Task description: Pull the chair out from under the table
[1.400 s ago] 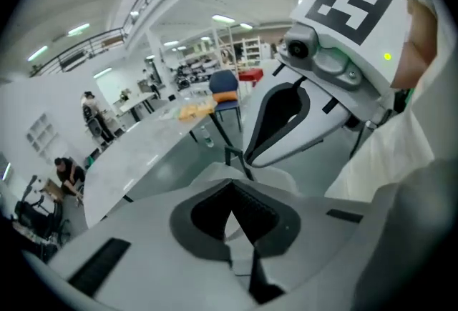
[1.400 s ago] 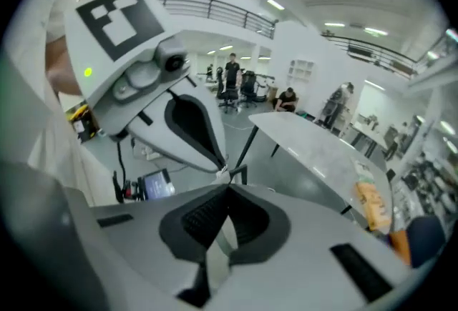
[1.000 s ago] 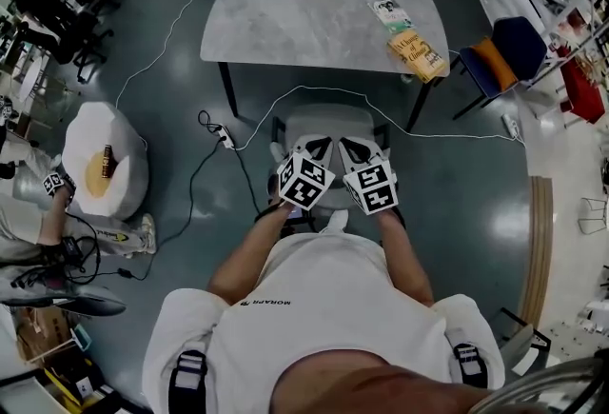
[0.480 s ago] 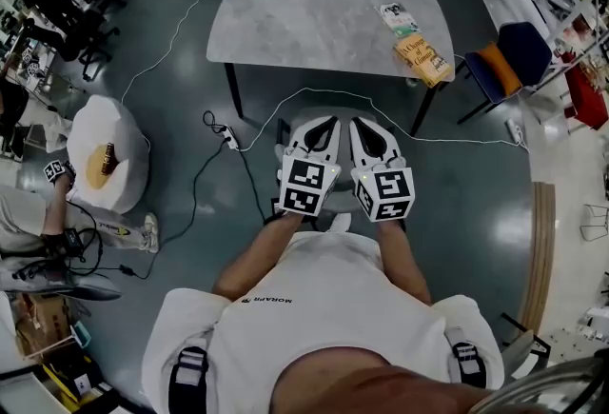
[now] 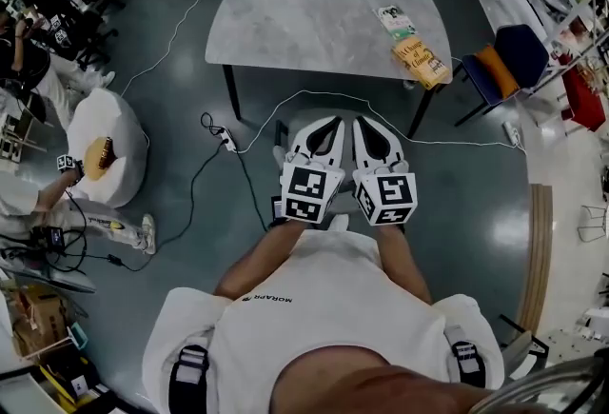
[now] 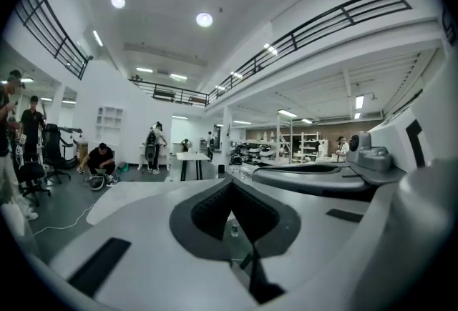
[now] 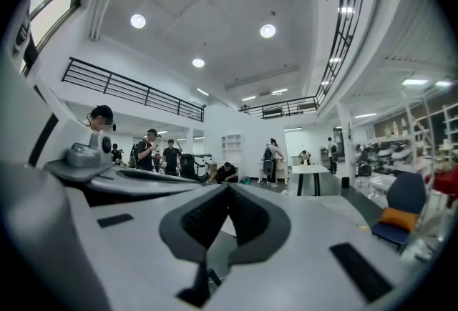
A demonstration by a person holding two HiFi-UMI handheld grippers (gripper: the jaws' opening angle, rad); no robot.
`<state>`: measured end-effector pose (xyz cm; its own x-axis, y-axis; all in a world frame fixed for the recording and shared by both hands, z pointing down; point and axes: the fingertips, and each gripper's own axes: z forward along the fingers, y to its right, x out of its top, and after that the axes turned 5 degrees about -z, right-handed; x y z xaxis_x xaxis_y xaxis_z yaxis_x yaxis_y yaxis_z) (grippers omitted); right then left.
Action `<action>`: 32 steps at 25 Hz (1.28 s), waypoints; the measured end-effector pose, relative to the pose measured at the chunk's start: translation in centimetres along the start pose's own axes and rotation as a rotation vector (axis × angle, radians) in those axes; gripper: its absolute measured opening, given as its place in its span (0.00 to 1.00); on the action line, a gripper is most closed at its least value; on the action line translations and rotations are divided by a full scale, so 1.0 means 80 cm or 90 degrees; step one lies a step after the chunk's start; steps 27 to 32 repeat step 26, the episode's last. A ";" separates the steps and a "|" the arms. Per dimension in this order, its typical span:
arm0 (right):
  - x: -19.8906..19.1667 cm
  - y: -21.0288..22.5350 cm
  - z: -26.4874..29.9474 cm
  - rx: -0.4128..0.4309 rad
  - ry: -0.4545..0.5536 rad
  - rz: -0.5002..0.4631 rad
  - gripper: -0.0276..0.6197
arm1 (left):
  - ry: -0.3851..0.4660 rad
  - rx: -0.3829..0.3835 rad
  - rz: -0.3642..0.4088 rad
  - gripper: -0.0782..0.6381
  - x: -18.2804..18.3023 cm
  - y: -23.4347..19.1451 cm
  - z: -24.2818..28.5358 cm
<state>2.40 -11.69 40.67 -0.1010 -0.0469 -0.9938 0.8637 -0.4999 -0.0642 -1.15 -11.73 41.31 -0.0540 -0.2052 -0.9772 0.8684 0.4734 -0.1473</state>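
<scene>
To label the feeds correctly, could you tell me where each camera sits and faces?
Head view: on the person's head, facing steeply down at table and chair; forearms, left gripper, right gripper show.
Left gripper view: on that gripper, facing level across the hall; shut jaws show.
Right gripper view: likewise.
Shared: each gripper view shows the other gripper.

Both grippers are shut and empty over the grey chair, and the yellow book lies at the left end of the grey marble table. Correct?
No: the head view shows the yellow book at the right end of the grey marble table, not the left. The rest holds: left gripper and right gripper shut and empty over the grey chair.
</scene>
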 end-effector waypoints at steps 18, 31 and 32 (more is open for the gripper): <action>0.009 -0.014 0.007 0.000 0.016 0.008 0.06 | 0.018 -0.012 0.000 0.11 0.012 -0.003 -0.011; 0.003 0.002 -0.001 -0.002 0.014 0.004 0.06 | 0.038 0.007 -0.012 0.11 0.016 0.006 -0.003; 0.003 0.002 -0.001 -0.002 0.014 0.004 0.06 | 0.038 0.007 -0.012 0.11 0.016 0.006 -0.003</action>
